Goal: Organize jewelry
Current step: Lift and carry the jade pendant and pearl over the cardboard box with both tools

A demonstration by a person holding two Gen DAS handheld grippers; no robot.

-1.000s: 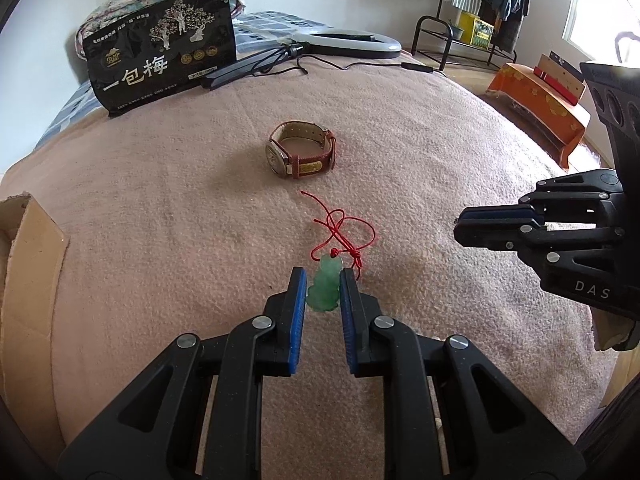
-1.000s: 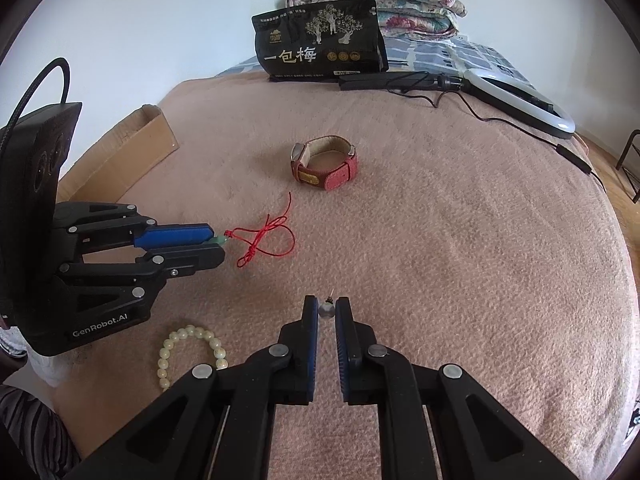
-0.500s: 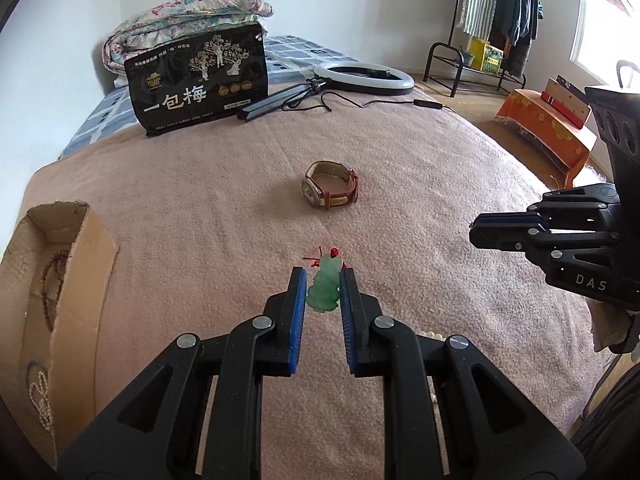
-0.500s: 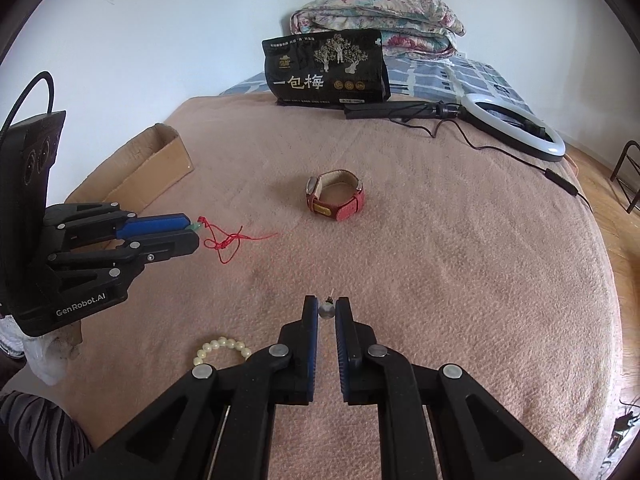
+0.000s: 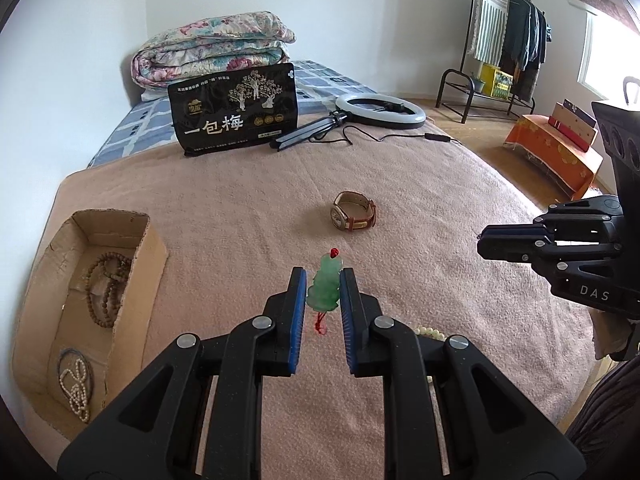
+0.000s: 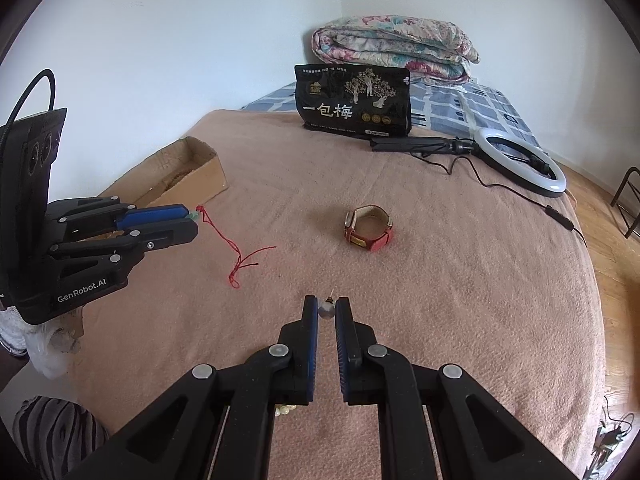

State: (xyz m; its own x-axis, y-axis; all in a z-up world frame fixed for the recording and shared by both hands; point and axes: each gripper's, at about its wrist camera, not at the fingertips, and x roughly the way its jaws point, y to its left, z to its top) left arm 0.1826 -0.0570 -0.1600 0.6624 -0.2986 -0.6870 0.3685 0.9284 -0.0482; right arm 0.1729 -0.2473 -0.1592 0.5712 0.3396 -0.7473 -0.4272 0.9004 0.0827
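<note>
A pink blanket [image 5: 400,184] covers the bed. At its far end a black snack bag [image 5: 235,110] stands before a folded floral quilt [image 5: 212,50]. A ring light [image 5: 380,110] lies beside it. A clothes rack [image 5: 504,40] stands beyond.

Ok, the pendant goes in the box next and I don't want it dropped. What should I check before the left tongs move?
1. Left tongs clamped on the jade pendant: ok.
2. Red cord off the blanket: not ok, its end trails.
3. Cardboard box open: ok.
4. Room beside the bead strings inside: ok.
5. Right tongs clamped on the small earring: ok.
6. Cord clear of the watch: ok.
</note>
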